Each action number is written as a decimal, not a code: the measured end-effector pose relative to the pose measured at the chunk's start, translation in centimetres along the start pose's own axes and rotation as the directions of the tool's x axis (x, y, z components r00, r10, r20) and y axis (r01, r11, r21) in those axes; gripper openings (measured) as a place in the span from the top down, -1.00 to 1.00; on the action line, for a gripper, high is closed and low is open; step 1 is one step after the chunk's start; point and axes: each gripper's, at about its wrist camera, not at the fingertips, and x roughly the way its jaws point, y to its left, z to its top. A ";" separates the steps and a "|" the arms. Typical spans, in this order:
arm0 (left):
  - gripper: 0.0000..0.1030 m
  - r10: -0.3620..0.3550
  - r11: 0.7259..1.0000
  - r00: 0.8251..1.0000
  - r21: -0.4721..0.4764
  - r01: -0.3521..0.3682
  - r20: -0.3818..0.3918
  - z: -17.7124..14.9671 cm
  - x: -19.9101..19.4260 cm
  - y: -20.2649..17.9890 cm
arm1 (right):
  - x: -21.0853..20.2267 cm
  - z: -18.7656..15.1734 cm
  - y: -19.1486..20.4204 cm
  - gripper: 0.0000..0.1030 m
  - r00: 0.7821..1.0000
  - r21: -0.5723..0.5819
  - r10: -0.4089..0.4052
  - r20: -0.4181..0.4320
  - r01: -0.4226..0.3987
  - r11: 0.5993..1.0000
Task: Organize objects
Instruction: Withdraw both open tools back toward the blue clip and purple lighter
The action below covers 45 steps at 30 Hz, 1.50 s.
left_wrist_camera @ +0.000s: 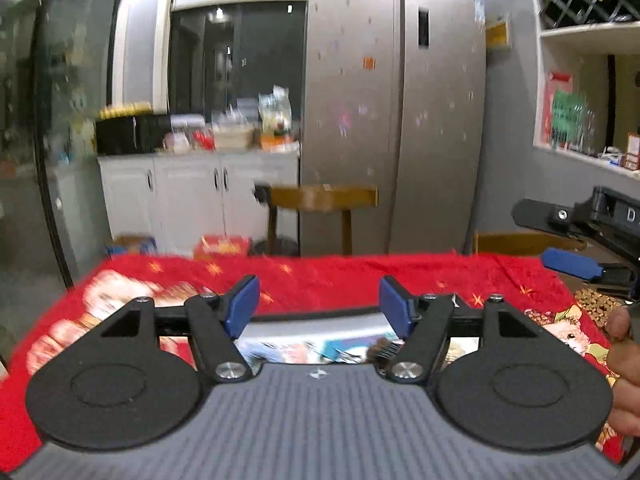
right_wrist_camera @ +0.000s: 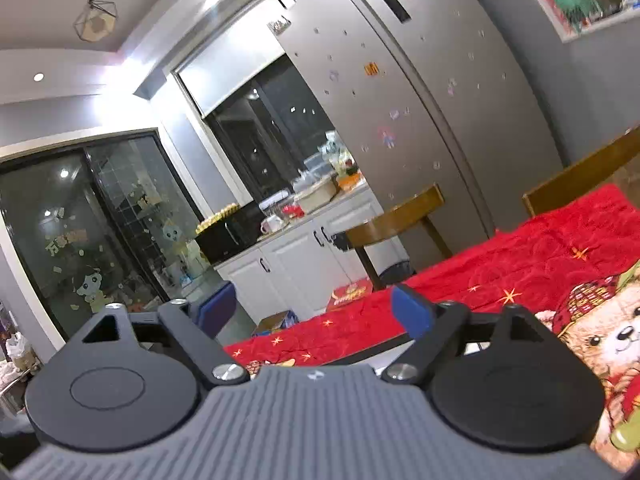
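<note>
Both the left gripper (left_wrist_camera: 319,306) and right gripper (right_wrist_camera: 316,312) stand released and empty above the red tablecloth (left_wrist_camera: 340,276); only the left wrist view shows a printed box (left_wrist_camera: 308,342) lying just below its jaws.

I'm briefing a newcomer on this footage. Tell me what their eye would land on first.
The bright red printed tablecloth fills the foreground, with a cartoon bear on its right side. Behind it towers a silver two-door refrigerator dotted with stickers. Low in each view, a gripper's blue-padded fingers stand apart with nothing between them.
</note>
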 end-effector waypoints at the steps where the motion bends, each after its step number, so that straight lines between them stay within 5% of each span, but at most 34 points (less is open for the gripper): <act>1: -0.40 -0.002 1.000 1.000 0.014 0.002 0.018 0.2 -1.5 0.4 | -0.5 -0.1 0.4 -0.81 1.000 -0.002 0.004 -0.004 -0.004 1.000; 12: -0.47 -0.048 0.999 0.988 0.018 0.046 0.144 -0.8 -11.5 1.0 | -5.2 -1.2 3.9 -1.00 0.999 -0.129 0.050 -0.014 -0.051 0.990; 19: -0.47 0.035 0.998 0.987 0.041 -0.042 0.158 -5.0 -10.4 -0.4 | -5.8 -3.9 3.6 -1.00 0.996 -0.218 0.071 -0.058 -0.082 0.972; 25: -0.47 0.046 0.999 0.997 0.001 -0.046 0.057 -8.8 -6.8 0.7 | -6.5 -7.0 2.3 -1.00 0.994 -0.295 0.103 -0.040 -0.111 0.949; 30: -0.47 -0.011 0.999 0.997 -0.042 0.008 -0.074 -11.4 -4.1 1.9 | -4.2 -9.2 1.2 -0.99 0.986 -0.358 0.057 -0.154 -0.110 0.927; 36: -0.47 -0.058 0.998 0.979 -0.044 0.051 -0.196 -13.8 -1.2 1.5 | -1.8 -10.3 -1.2 -0.80 0.937 -0.296 0.042 -0.346 -0.151 0.943; 45: -0.47 -0.024 0.999 0.962 0.013 0.029 -0.273 -15.7 1.1 0.6 | 0.1 -11.7 -3.2 -0.62 0.872 -0.291 0.007 -0.489 -0.170 0.941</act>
